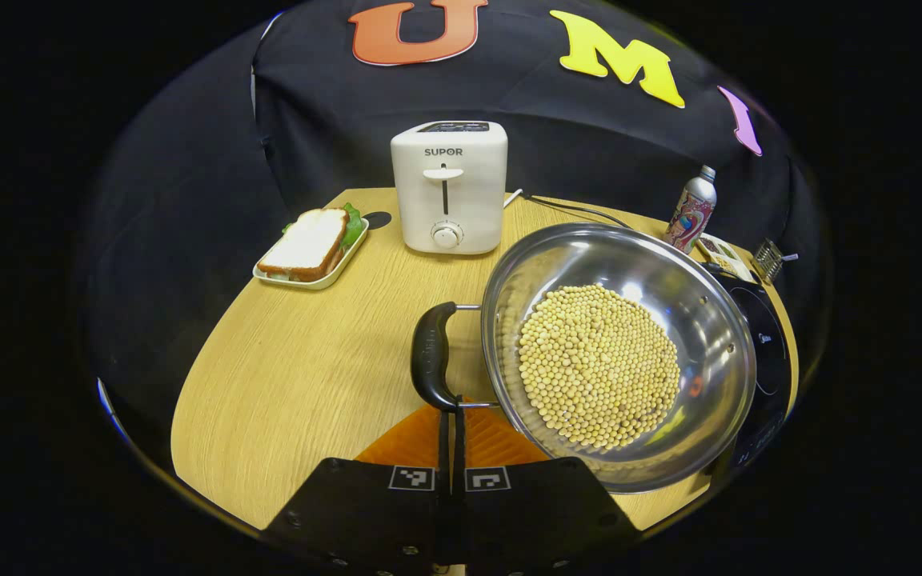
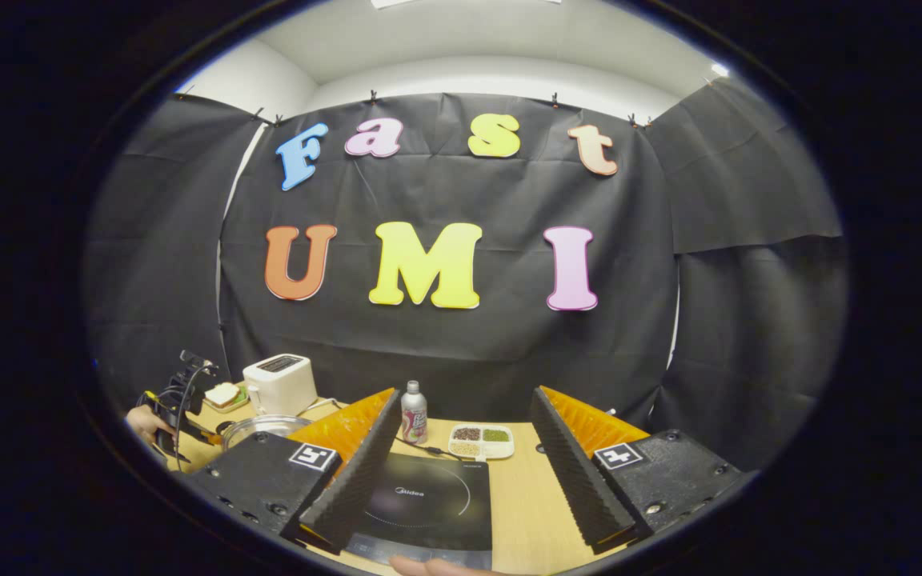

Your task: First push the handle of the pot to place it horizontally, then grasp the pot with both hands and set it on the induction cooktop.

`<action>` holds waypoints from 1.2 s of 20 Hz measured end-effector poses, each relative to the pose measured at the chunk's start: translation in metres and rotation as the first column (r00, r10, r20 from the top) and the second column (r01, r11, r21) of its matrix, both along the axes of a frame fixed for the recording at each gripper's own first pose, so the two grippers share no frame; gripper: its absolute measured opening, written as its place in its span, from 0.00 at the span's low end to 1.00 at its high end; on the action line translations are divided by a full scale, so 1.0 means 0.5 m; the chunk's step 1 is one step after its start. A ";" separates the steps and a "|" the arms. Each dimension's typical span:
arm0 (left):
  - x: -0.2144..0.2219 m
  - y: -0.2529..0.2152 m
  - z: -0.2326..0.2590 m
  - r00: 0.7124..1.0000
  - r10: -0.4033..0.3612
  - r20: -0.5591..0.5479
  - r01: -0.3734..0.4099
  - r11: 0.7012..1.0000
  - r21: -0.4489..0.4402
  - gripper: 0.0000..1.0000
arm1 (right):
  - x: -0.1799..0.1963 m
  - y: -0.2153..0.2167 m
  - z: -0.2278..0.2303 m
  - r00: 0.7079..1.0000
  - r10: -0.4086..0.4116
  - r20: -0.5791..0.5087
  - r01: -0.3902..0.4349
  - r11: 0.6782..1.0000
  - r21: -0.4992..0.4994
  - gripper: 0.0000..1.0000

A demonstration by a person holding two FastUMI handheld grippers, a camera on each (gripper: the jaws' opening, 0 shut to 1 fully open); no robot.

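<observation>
The left gripper, clenched on nothing, touched the pot handle at lower centre. The right gripper stood released above the cooktop. Pushing slowly should keep the beans in.

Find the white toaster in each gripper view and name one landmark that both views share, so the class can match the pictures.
Left gripper view: the toaster stands top centre, at the table's far edge, behind the pot.
Right gripper view: the toaster sits small at lower left, behind the pot.
Shared landmark: the bottle at the table's back.
</observation>
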State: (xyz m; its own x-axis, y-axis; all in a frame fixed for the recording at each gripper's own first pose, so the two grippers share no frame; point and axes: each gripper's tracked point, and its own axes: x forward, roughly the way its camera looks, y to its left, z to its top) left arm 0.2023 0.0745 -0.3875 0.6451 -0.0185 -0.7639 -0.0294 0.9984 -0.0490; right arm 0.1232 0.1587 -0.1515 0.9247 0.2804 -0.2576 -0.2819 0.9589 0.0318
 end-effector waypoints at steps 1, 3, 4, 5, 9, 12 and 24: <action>0.006 0.002 0.000 1.000 0.000 -0.001 0.000 1.000 0.000 0.00 | 0.000 0.006 -0.001 1.000 0.001 -0.002 -0.001 1.000 0.000 0.99; 0.013 0.003 0.000 1.000 -0.004 0.001 0.004 1.000 -0.004 0.00 | 0.000 0.015 0.000 1.000 0.003 -0.005 -0.003 1.000 0.002 0.99; 0.015 0.004 0.001 1.000 -0.005 0.002 0.005 1.000 -0.005 0.00 | 0.001 0.020 0.001 1.000 0.002 -0.006 -0.002 1.000 0.004 0.99; 0.019 0.004 0.002 1.000 -0.006 0.001 0.006 1.000 -0.008 0.00 | 0.001 0.026 0.001 1.000 0.003 -0.007 -0.003 1.000 0.008 0.99; 0.026 0.006 0.005 1.000 -0.002 0.004 0.002 1.000 -0.029 0.00 | 0.006 0.058 -0.008 1.000 0.009 -0.029 -0.009 1.000 0.024 0.99; 0.017 0.015 0.011 1.000 -0.004 0.016 0.005 1.000 -0.023 0.04 | 0.010 0.094 -0.020 0.998 0.026 -0.059 -0.023 0.998 0.051 0.99; -0.049 0.012 0.187 0.978 -0.028 0.205 0.037 0.999 -0.037 0.98 | 0.016 0.226 -0.129 0.974 0.098 -0.204 -0.088 0.995 0.056 0.99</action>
State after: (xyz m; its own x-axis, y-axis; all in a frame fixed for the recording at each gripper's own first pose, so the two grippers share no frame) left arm 0.1779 0.0805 -0.2941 0.7862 -0.0697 -0.6140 0.0177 0.9957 -0.0904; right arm 0.1310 0.2717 -0.2161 0.8223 0.3789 -0.4245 -0.3526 0.9249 0.1425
